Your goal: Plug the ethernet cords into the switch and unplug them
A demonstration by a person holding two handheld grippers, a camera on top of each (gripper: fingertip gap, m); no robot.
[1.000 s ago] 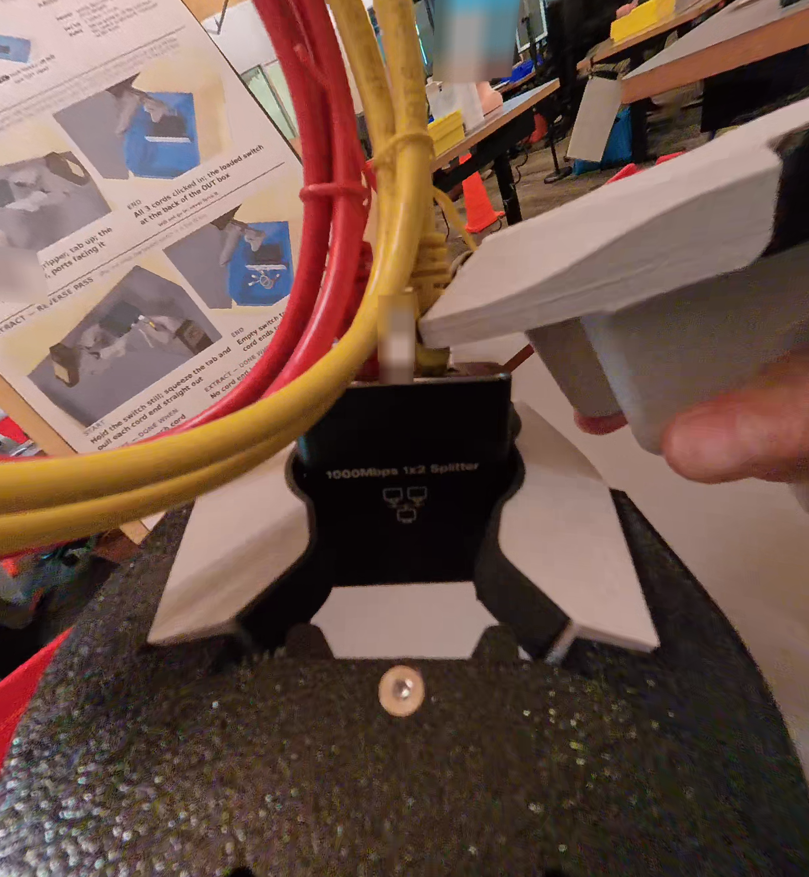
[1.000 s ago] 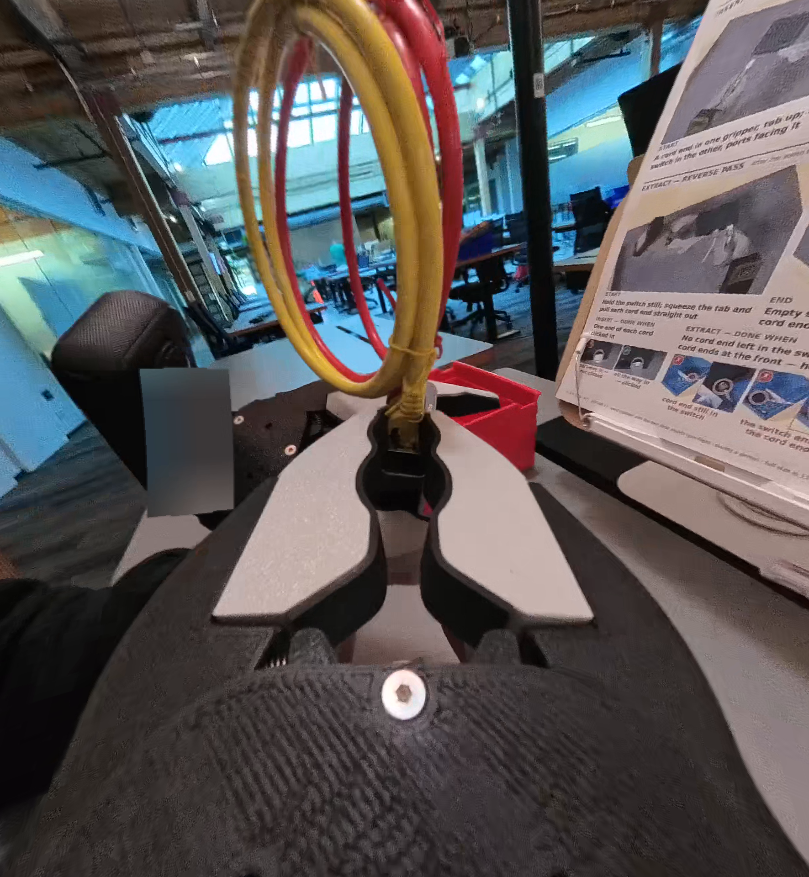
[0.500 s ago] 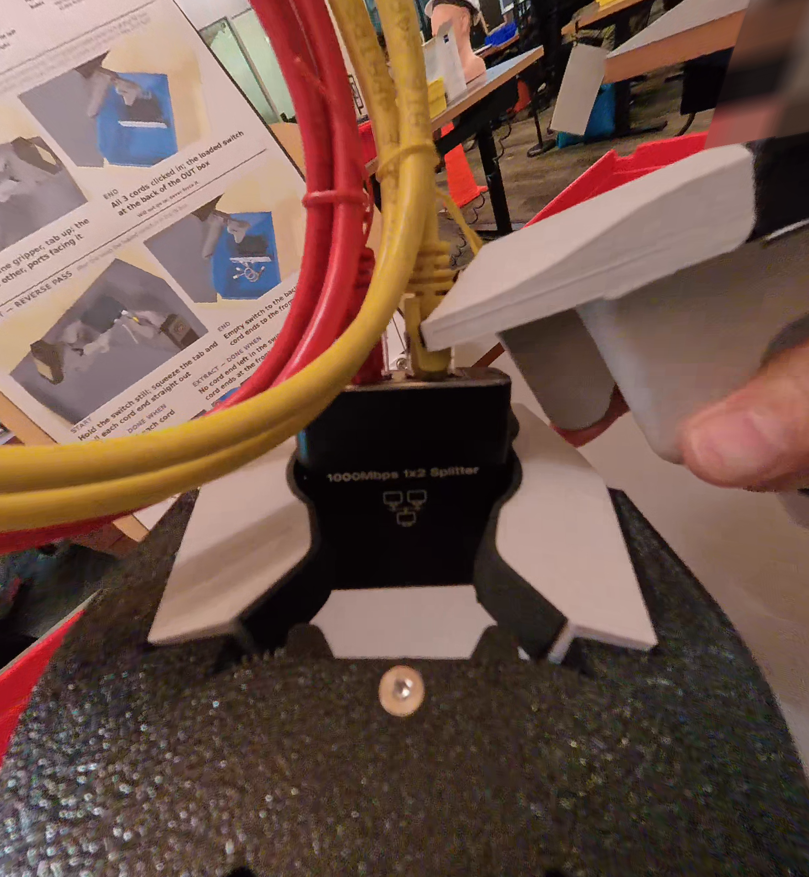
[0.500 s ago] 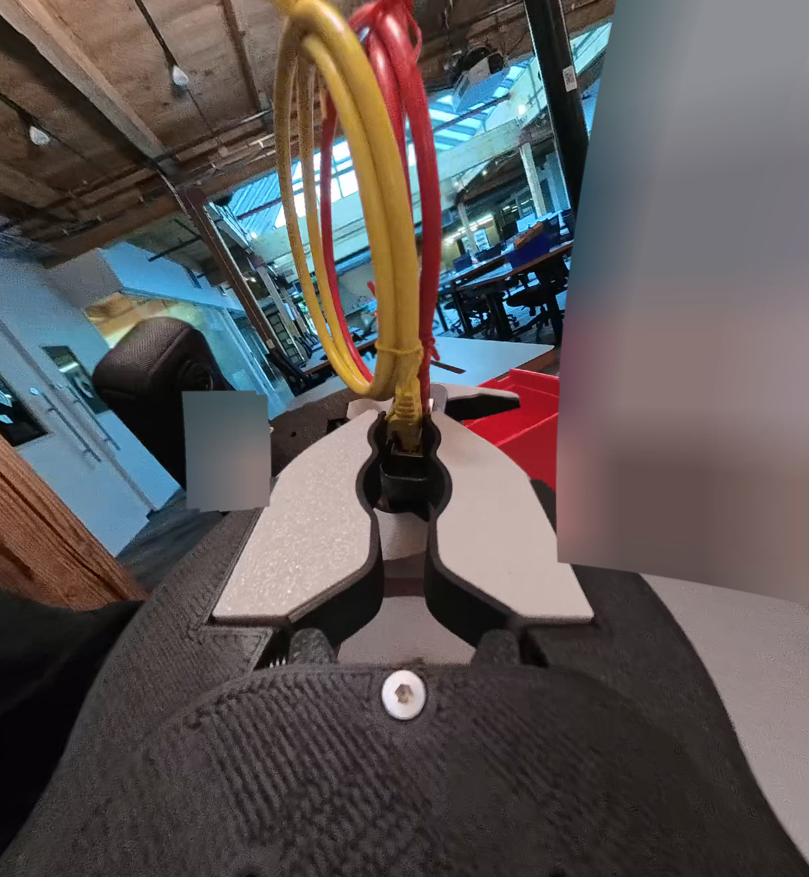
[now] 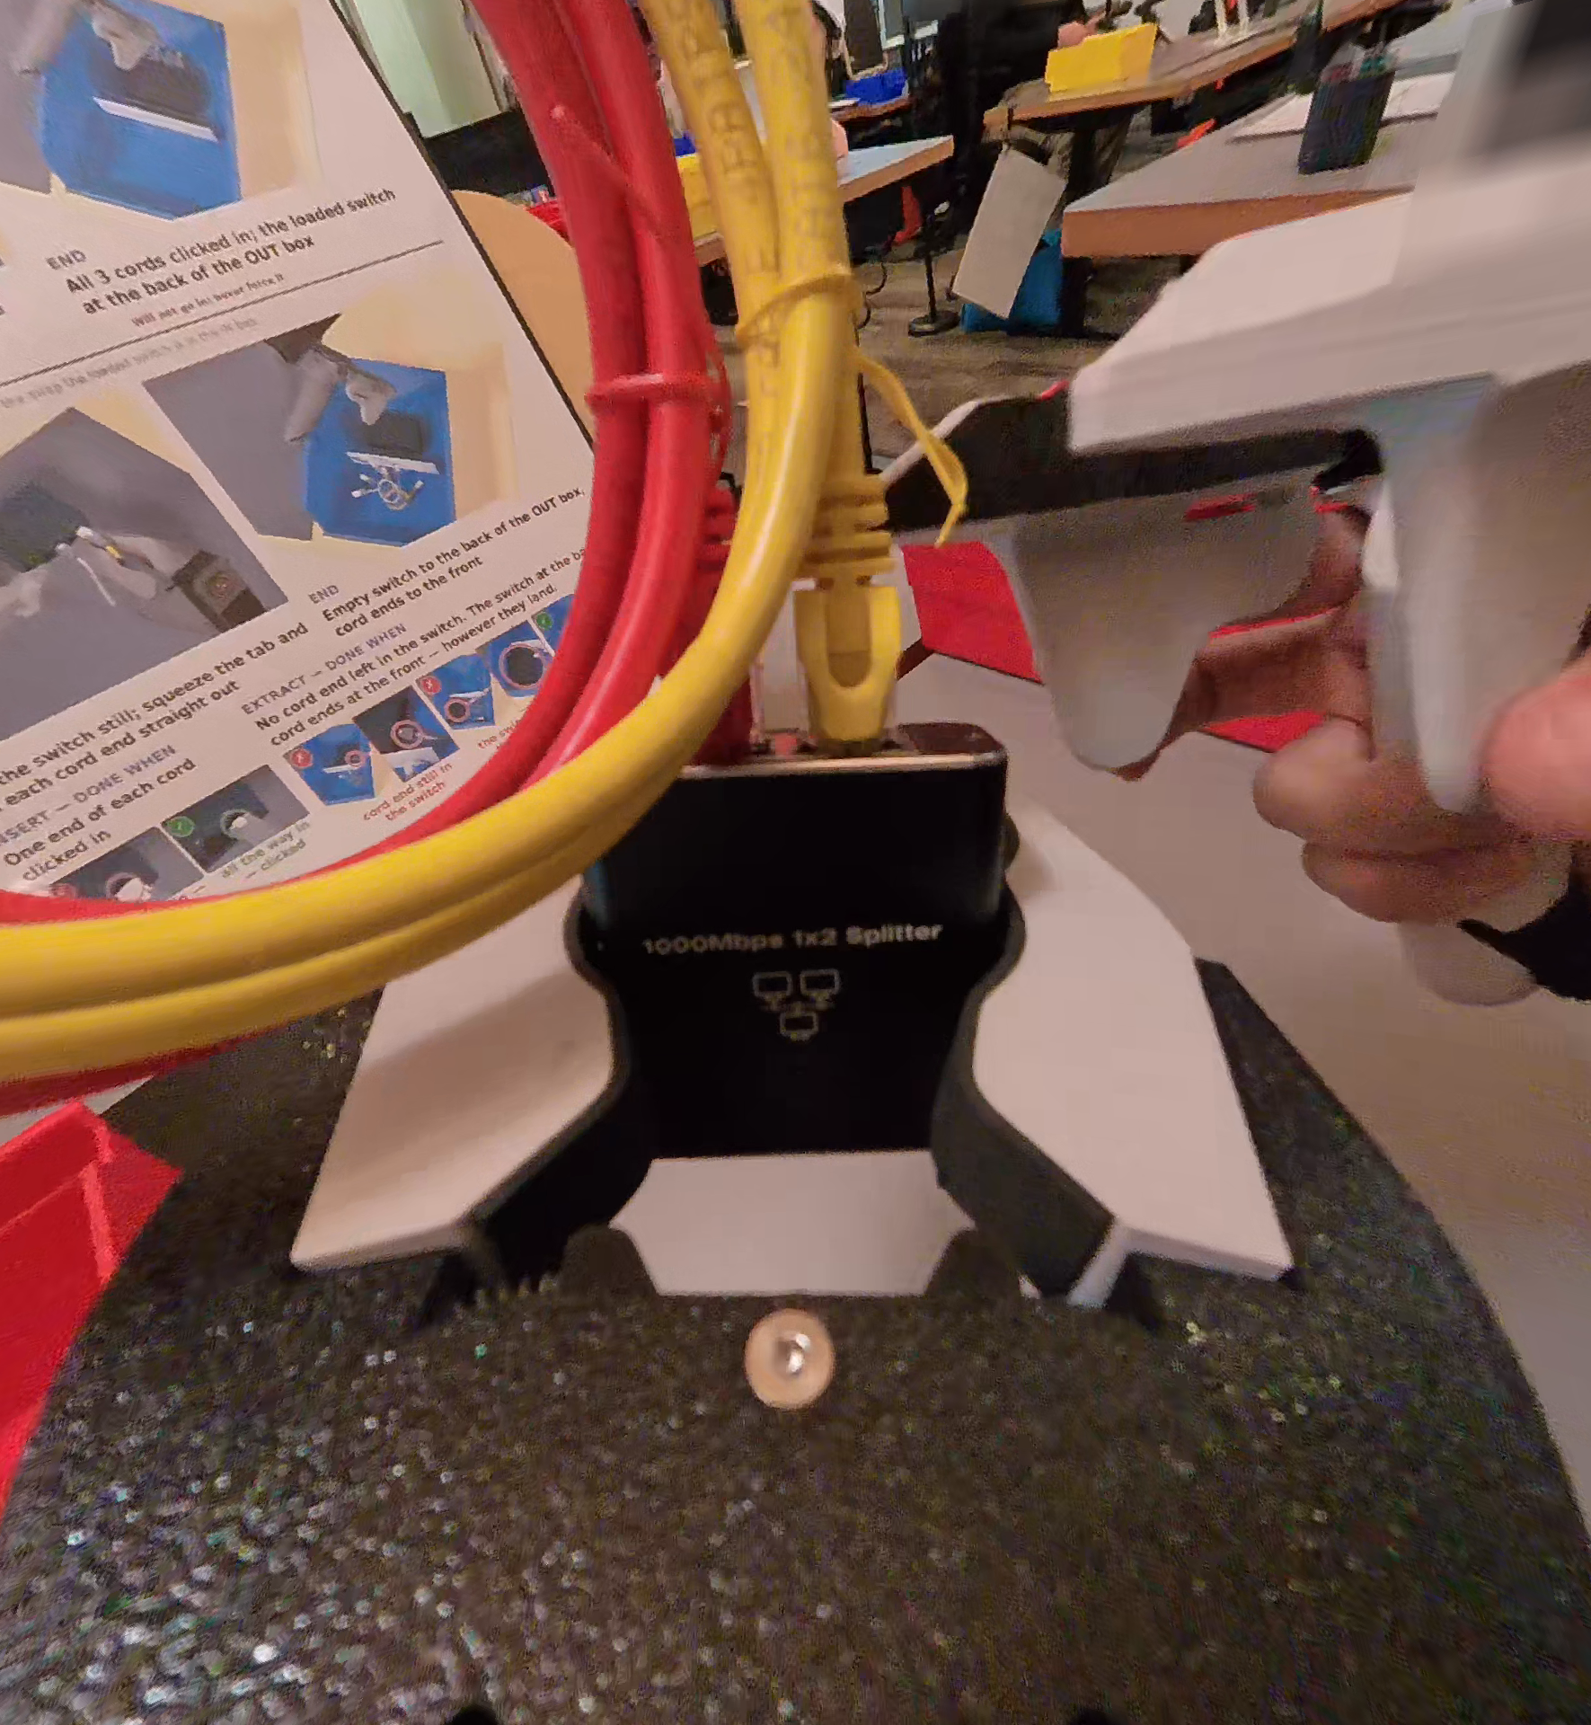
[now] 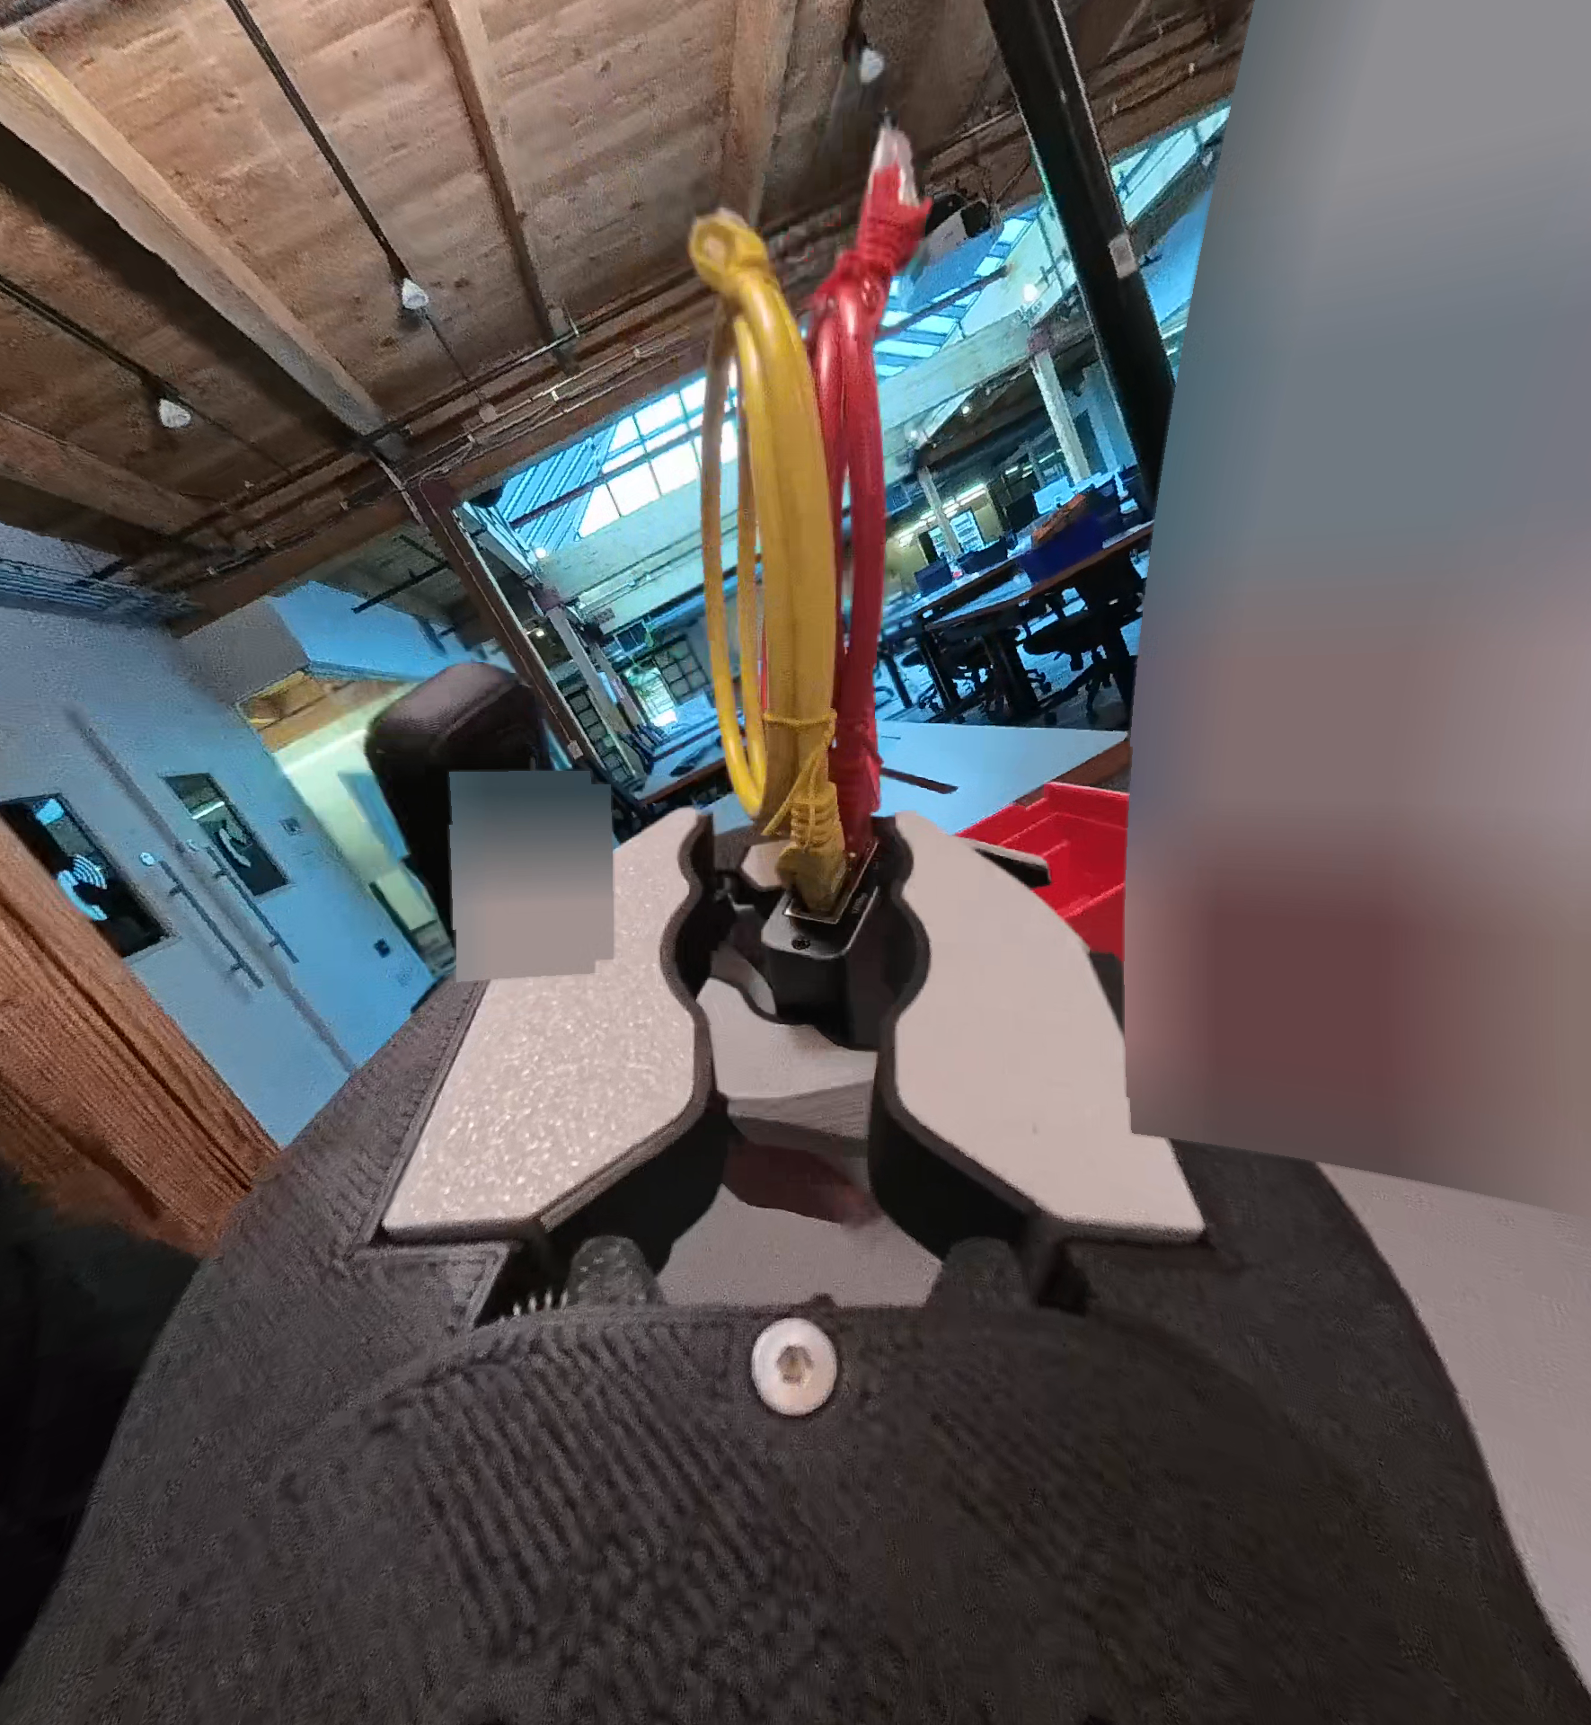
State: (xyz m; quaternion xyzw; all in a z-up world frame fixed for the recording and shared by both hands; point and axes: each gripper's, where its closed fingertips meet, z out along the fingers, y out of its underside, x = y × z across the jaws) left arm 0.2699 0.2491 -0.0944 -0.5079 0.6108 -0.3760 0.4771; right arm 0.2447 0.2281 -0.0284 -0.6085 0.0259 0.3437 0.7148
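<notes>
My left gripper (image 5: 801, 868) is shut on the black switch (image 5: 801, 1008) and holds it with its ports facing away. A yellow cord (image 5: 493, 859) and a red cord (image 5: 661, 280), both coiled and tied, are plugged into its far end. The yellow plug (image 5: 843, 653) sits in a port; the red plug is partly hidden behind it. My right gripper (image 6: 801, 826) is open, with the switch (image 6: 819, 961) and yellow plug (image 6: 815, 840) showing in the gap beyond its tips. In the left wrist view its finger (image 5: 1239, 373) hangs right of the plug, apart from it.
A printed instruction sheet (image 5: 213, 467) stands at the left, close behind the cords. A red bin (image 5: 17, 1307) is at the lower left and also shows in the right wrist view (image 6: 1053, 859). A hand (image 5: 1426, 821) holds the right gripper above the grey table (image 5: 1473, 1260). My right fingertips sit around 7 cm from my left ones.
My right gripper was shut on the yellow plug; it has opened, let go and drawn back to the right. The plug stays in the switch. The left gripper still holds the switch.
</notes>
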